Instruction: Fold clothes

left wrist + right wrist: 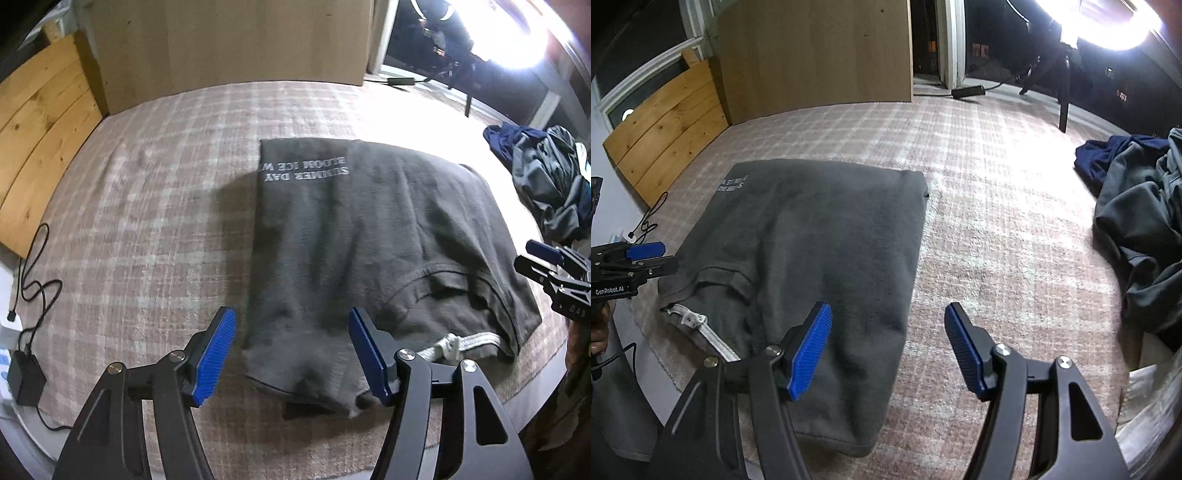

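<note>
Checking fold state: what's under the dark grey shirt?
The dark grey shirt lies on the plaid cover. A white drawstring shows at its near edge. Anything else beneath is covered.

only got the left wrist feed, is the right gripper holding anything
Observer: No. The right gripper is open and empty, over the near right edge of the dark grey garment.
Operator: how far does that pile on the right go
Observer: The clothes pile runs down the right side, nearly level with the right gripper, with bare plaid cover between it and the garment.
Operator: anything on the floor past the bed
Observer: A black power strip lies on the floor by the white door frame.
</note>
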`<state>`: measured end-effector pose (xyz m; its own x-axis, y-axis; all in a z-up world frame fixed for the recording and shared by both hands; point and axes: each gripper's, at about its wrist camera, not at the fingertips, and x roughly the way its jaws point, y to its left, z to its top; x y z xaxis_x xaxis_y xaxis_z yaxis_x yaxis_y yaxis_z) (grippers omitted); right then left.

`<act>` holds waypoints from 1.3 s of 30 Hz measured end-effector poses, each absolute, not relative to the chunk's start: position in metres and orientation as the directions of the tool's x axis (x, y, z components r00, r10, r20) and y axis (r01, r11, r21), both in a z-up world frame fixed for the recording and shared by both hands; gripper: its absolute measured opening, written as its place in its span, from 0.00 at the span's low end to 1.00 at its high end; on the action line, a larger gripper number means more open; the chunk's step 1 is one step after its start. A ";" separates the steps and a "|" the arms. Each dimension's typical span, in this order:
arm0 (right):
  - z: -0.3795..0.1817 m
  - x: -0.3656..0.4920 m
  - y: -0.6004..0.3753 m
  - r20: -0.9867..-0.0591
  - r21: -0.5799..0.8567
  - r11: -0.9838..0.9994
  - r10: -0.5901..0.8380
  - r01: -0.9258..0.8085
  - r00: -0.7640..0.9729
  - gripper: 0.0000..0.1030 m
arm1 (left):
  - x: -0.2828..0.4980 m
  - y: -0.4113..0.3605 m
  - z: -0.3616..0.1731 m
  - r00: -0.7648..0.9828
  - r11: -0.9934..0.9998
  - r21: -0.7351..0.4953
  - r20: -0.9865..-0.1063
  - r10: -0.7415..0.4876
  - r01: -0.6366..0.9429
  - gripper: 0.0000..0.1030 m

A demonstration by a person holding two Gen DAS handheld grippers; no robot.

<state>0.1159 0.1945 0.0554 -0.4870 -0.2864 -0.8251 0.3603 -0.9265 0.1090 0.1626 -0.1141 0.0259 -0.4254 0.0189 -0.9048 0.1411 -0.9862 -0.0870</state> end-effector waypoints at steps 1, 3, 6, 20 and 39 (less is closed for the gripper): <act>0.054 0.114 0.196 -0.826 0.113 -0.928 -0.286 0.354 -0.486 0.61 | 0.162 -0.117 0.023 -0.420 -0.984 -0.098 -0.907 0.027 0.148 0.60; 0.049 0.108 0.201 -0.827 0.130 -0.933 -0.288 0.335 -0.482 0.61 | 0.160 -0.123 0.018 -0.409 -0.979 -0.121 -0.912 0.044 0.164 0.61; 0.043 0.101 0.207 -0.831 0.188 -0.933 -0.318 0.308 -0.457 0.61 | 0.155 -0.129 0.009 -0.386 -0.973 -0.144 -0.920 0.065 0.180 0.61; 0.029 0.093 0.187 -0.864 0.181 -0.941 -0.290 0.284 -0.411 0.61 | 0.142 -0.123 -0.004 -0.331 -0.985 -0.123 -0.941 0.077 0.122 0.61; 0.022 0.109 0.179 -0.858 0.155 -0.940 -0.280 0.302 -0.430 0.61 | 0.121 -0.108 -0.006 -0.312 -0.991 -0.124 -0.945 0.100 0.058 0.50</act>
<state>0.1091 0.1793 0.0222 -0.4300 -0.2801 -0.8583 0.3024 -0.9404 0.1554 0.1205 -0.1080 -0.0059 -0.3117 0.1003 -0.9449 0.0580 -0.9906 -0.1243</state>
